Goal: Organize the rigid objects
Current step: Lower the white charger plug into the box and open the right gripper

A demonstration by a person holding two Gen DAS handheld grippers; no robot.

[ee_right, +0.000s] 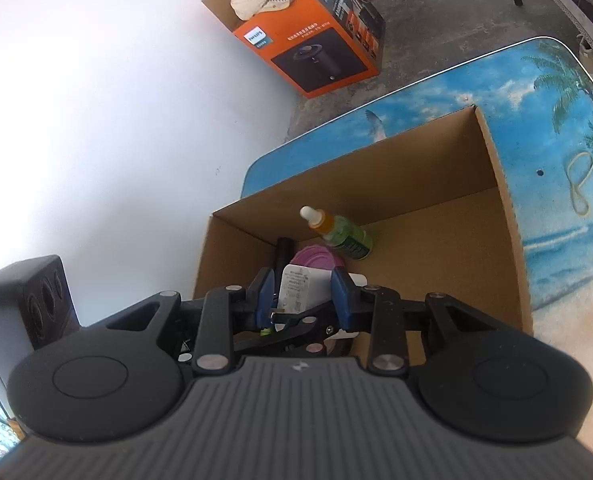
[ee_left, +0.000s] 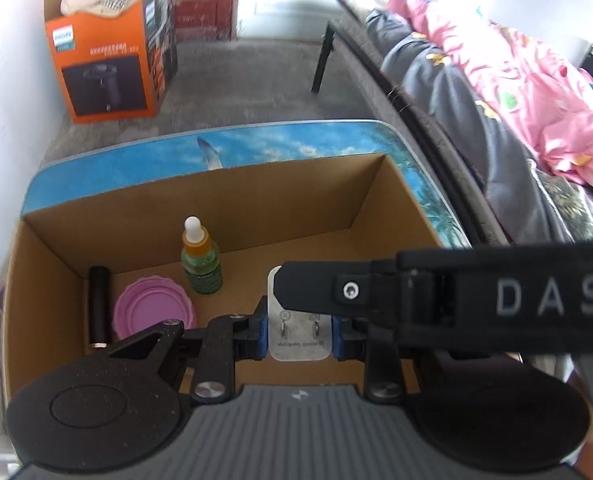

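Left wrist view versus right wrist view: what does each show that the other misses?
Only the left wrist view shows the bed with pink bedding and the charger's metal prongs. Only the right wrist view shows a rubber band on the table and a black speaker. Both show the cardboard box holding a dropper bottle, purple lid and black tube, plus the orange carton. Each gripper is shut on a white charger.
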